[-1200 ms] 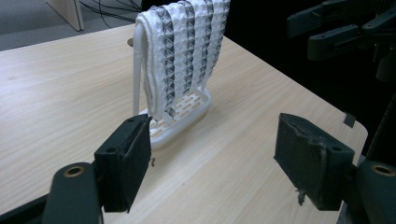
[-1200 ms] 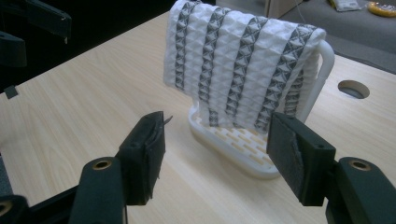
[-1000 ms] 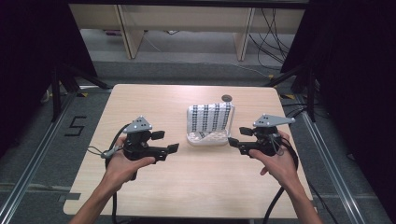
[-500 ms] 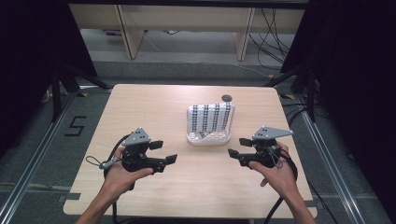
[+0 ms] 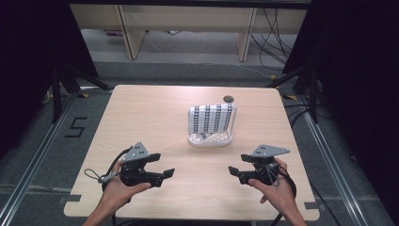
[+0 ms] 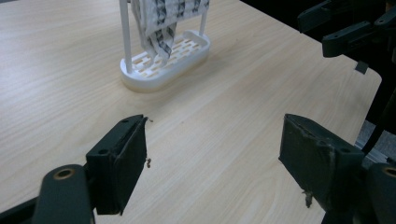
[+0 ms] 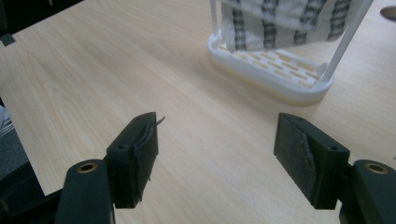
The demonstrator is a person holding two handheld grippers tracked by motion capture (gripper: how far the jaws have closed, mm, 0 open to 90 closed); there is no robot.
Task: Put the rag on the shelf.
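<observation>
Black jaws of my left gripper (image 5: pixel 160 173) and right gripper (image 5: pixel 237 172) stand wide apart with nothing between them; the right pair has just been opening. Both grippers sit on the near side of the white rack (image 5: pixel 210 138), well apart from it, one to each side, over bare table (image 5: pixel 141 113). Beyond them, the rack stands upright near mid-table. A striped cloth (image 5: pixel 211 117) hangs over its top rail, the lower edge drooping into the slotted tray base, which holds nothing else. Farther still, just behind the rack, lies a small dark disc (image 5: pixel 228 99). I judge the cloth hung and the hands retired; little seems left.
</observation>
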